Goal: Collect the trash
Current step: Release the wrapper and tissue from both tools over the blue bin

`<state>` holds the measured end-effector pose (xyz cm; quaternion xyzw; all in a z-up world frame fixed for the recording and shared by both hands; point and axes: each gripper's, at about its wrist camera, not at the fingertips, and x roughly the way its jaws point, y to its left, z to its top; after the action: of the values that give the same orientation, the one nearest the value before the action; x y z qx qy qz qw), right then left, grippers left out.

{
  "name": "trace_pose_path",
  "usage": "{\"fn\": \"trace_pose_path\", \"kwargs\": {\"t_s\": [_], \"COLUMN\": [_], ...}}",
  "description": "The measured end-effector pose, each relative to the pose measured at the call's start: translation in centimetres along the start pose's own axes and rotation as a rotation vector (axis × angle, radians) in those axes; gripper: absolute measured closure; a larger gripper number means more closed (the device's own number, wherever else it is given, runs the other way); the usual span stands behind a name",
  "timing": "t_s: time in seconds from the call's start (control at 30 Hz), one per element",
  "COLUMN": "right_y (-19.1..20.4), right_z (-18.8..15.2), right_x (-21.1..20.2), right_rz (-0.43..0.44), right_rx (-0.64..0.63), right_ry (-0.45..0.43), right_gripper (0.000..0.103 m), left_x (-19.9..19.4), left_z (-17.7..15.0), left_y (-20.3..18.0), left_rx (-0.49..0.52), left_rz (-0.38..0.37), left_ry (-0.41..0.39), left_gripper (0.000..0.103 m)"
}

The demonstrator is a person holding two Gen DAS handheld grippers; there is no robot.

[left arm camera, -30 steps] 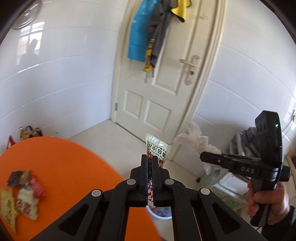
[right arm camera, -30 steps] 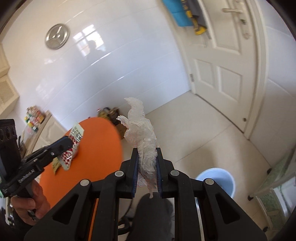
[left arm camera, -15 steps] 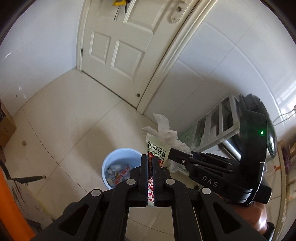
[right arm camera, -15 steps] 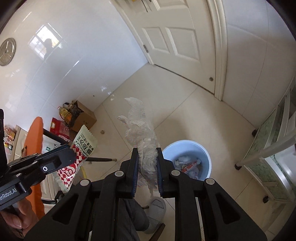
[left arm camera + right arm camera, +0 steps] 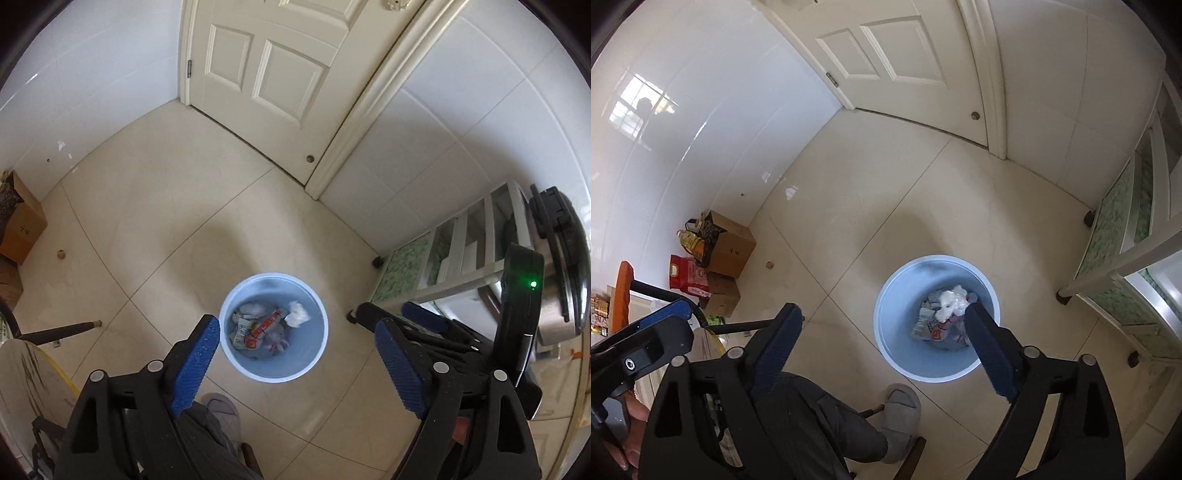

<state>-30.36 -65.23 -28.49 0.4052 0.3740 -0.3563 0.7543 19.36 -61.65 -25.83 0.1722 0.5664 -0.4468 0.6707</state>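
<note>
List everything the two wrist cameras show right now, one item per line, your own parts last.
Round pale blue plastic trash bin: one, on the floor by the person's foot.
Red-and-white snack wrapper: one, lying inside the bin.
Crumpled white plastic wrap: one, on top of the trash in the bin.
Brown cardboard boxes: at least two, by the white wall.
Red bag: one, beside the boxes.
Cream panelled door: one, shut.
White shelf unit with green panels: one, right of the bin.
Orange table edge: one, far left in the right wrist view.
Grey slipper: one, on the person's foot.
Left gripper: black with blue pads, jaws opening, nothing between them.
Right gripper: same, jaws opening, nothing between them.
</note>
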Motion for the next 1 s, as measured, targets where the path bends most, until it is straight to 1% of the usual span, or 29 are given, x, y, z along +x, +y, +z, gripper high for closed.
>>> {"fn": "trace_pose_path", "kwargs": {"t_s": [0.07,0.1,0.13,0.2,0.23,0.33,0.47,0.6,0.77,0.9,1.0], "right_y": [-0.1,-0.2,-0.3,-0.3,-0.2,0.5,2.3,5.4,10.4,15.0,18.3], "right_z": [-0.1,-0.2,-0.2,-0.5,-0.6,-1.0,-1.0,-0.9,-1.0,-1.2,-1.5], "right_x": [-0.5,-0.7,-1.0,-1.7,-2.1,-3.3,-5.7,-8.6,-12.6,-15.2,-16.7], "right_rz": [-0.022,-0.028,-0.033,-0.039,-0.040,-0.028,-0.027,-0.013,0.020,0.051,0.083], "right_rx": [0.010,0.016,0.024,0.033,0.035,0.035,0.012,-0.031,-0.106,-0.181,-0.232], "right_ry": [-0.016,-0.021,-0.025,-0.039,-0.047,-0.062,-0.095,-0.148,-0.226,-0.275,-0.303], "right_gripper": [0.000,0.000,0.000,0.000,0.000,0.000,0.000,0.000,0.000,0.000,0.000], "left_x": [-0.6,-0.9,-1.7,-2.7,-3.7,-5.4,-9.0,-13.5,-20.5,-25.4,-29.1], "left_z": [-0.6,-0.4,-1.8,-2.3,-3.6,-5.3,-7.9,-10.3,-14.5,-17.6,-20.7], "left_y": [-0.6,-0.8,-1.3,-1.9,-2.3,-3.5,-3.5,-2.5,0.7,2.8,3.9], "left_rx": [0.013,0.022,0.030,0.046,0.052,0.057,0.057,0.036,0.005,-0.027,-0.046], "left_rz": [0.025,0.043,0.056,0.079,0.089,0.101,0.102,0.093,0.092,0.112,0.131], "left_ry": [-0.020,-0.031,-0.044,-0.078,-0.093,-0.139,-0.201,-0.277,-0.377,-0.458,-0.515], "left_gripper": [0.017,0.016,0.014,0.012,0.010,0.010,0.010,0.009,0.008,0.005,0.005]}}
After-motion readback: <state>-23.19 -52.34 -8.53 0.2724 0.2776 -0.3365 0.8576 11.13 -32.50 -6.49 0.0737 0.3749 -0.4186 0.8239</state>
